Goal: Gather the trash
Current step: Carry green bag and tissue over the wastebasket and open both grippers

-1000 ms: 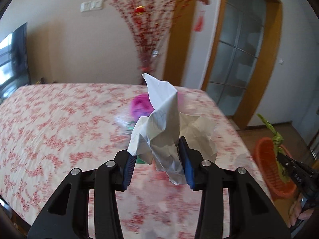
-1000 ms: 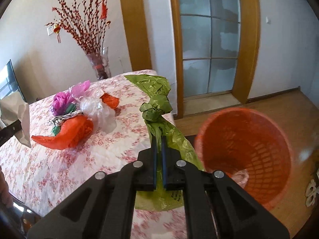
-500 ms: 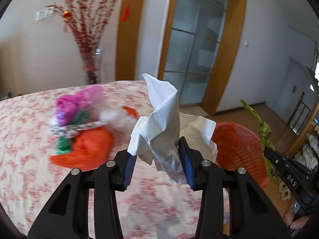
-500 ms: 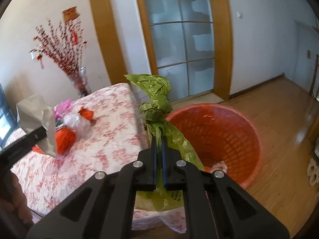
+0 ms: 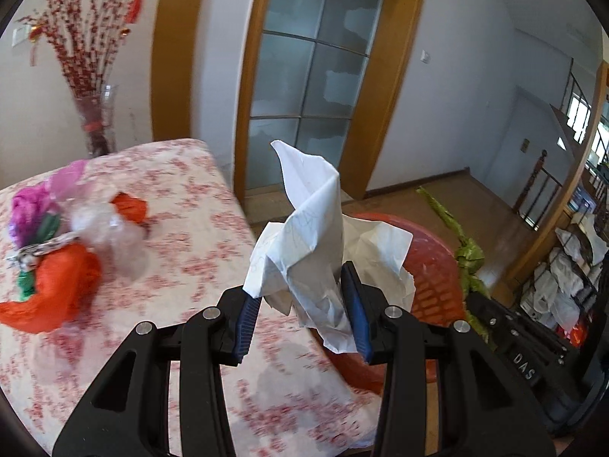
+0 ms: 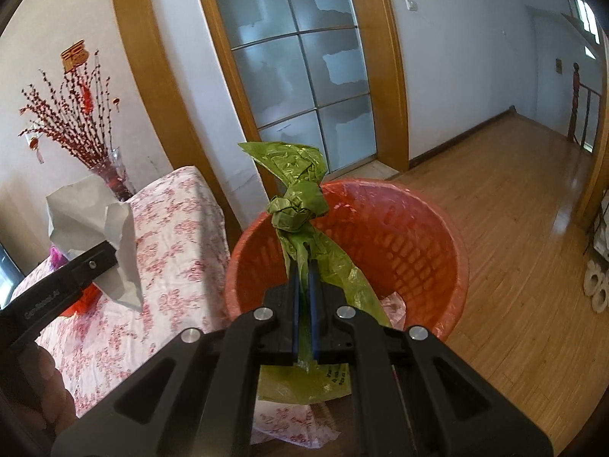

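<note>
- Currently, two items of trash are carried at once, one in each gripper.
- A crumpled white paper is clamped between the partly closed jaws of the left gripper; the paper stands up above the pads and is seen in front of the near rim of the red basket.
- A knotted green plastic bag is pinched in the right gripper, whose jaws are almost fully closed on the thin film below the knot.
- In the right wrist view, the green plastic bag is seen in front of the basket's open mouth; whether it is directly over the opening cannot be told for certain.
- The red basket stands on the wooden floor, just beside the right end of the table with the floral cloth.
- Some pale material lies at the bottom of the basket, so part of the collecting appears to be done.
- Neither carried item is released yet; both drops are judged to be the step in hand.
- A pile of trash is left on the far left of the table: orange, clear, purple and green plastic bags lying together.
- That pile is judged to be the remaining work, so the task is taken as only partly complete.
</note>
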A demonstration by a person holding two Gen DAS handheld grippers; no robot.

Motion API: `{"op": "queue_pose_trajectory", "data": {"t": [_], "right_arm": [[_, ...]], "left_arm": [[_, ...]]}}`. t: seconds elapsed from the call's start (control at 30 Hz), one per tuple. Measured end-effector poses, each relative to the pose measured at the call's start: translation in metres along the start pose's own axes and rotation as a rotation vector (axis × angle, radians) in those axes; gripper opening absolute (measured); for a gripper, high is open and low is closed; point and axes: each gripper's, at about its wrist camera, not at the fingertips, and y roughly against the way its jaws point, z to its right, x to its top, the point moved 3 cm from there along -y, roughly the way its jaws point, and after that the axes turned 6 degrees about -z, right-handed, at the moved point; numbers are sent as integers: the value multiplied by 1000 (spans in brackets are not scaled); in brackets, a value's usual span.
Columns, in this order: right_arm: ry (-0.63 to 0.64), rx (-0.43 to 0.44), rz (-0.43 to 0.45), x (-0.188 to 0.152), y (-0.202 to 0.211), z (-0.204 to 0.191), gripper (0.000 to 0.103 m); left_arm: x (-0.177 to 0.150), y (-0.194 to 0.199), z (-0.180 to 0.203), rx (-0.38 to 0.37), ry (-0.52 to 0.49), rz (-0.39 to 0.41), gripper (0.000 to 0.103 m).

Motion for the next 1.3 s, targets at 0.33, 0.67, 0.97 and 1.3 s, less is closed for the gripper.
{"op": "queue_pose_trajectory", "data": {"t": [0.33,0.67,0.97,1.3], "right_arm": [[-60,-1,-2,8,-20,28,6],[-119,0,-6,12,-41,47,20],[-135,-28,-7,9,-45,53,36],[-139,-43,0,7,-36,56,38]], "left_arm": [[1,-35,33,-50,-42,-53,42],[-4,-73,51,-97,-55,-133,53],[-13,-83,47,-102,-37,-184,66],[-14,-65,27,-46,-21,-153,68]]}}
